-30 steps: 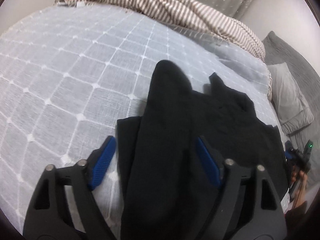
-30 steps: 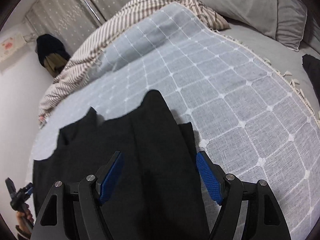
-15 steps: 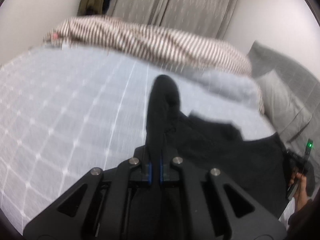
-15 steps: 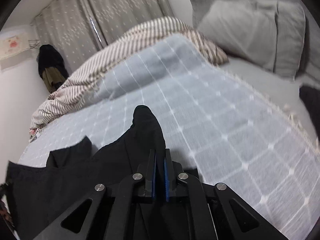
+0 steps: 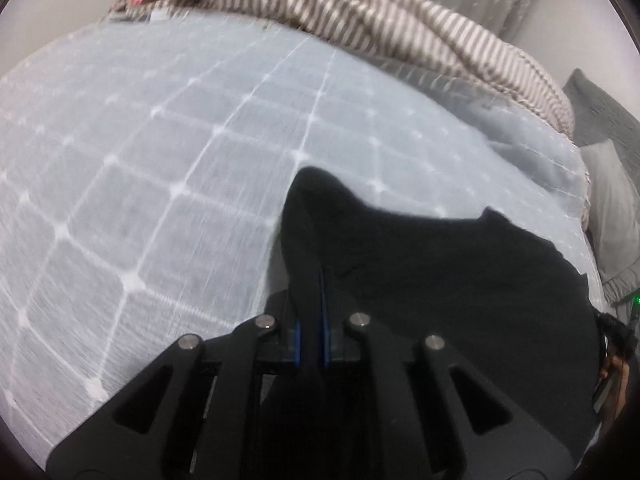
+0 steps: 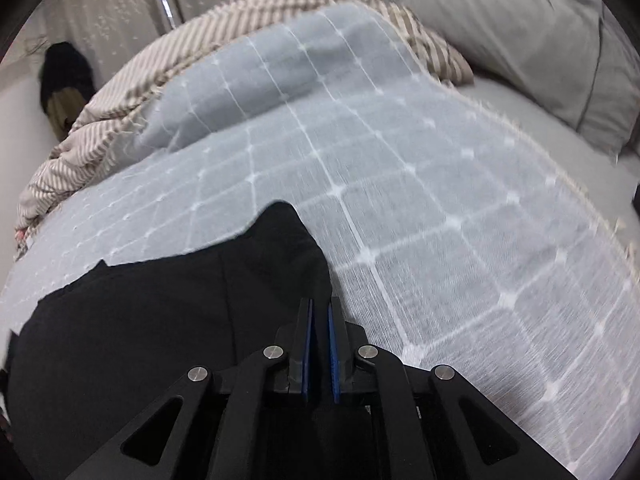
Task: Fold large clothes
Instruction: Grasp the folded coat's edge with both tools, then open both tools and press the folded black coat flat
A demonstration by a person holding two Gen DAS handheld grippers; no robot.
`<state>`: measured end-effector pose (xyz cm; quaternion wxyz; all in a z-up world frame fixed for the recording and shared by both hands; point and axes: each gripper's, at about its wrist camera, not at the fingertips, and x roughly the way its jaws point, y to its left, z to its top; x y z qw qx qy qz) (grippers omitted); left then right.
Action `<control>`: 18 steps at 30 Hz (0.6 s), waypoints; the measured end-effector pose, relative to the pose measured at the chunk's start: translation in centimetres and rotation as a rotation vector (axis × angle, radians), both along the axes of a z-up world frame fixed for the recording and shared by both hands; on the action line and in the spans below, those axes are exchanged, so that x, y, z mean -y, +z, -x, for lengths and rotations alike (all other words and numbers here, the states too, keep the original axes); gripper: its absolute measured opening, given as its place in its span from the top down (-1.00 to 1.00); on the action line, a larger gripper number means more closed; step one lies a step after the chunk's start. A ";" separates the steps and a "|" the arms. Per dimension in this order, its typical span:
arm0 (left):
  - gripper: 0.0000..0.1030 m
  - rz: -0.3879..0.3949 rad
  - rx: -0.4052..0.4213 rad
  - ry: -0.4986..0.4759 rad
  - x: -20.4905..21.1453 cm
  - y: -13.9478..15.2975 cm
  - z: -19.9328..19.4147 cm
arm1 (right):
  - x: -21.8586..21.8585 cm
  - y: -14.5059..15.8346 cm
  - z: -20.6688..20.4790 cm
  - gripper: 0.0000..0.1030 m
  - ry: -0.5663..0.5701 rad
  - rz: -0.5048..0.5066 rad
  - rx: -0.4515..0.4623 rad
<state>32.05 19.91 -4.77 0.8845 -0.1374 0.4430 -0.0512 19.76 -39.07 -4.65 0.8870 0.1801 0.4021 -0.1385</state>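
Black garment point(image 5: 460, 288) on the bed's grid-patterned blanket point(image 5: 140, 168) sits pinched in the left hand-held gripper point(image 5: 311, 320), where only a thin fold could slip; the right hand-held gripper point(image 6: 319, 336) likewise clamps it, and only this view shows pillows point(image 6: 540, 48).

Right gripper point(image 6: 319, 344) was clamped on the black garment's point(image 6: 160, 320) near right edge; it lay on a grid-patterned blanket point(image 6: 440, 200), grey pillow point(image 6: 520, 40) far right.
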 end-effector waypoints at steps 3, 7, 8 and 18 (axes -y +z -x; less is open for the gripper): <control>0.68 -0.016 0.019 0.034 -0.4 1.6 0.5 | 0.0 1.0 0.4 0.77 -0.004 0.021 0.013; 0.46 -0.029 0.098 0.007 0.0 4.7 1.7 | -2.7 3.2 1.2 0.59 0.032 0.132 0.025; 0.34 -0.018 0.122 -0.018 0.6 5.7 2.2 | -3.7 3.8 1.4 0.53 0.045 0.159 0.034; -0.32 -0.040 0.021 -0.187 5.9 3.3 1.3 | -14.1 4.7 -1.4 -0.50 0.284 0.198 0.082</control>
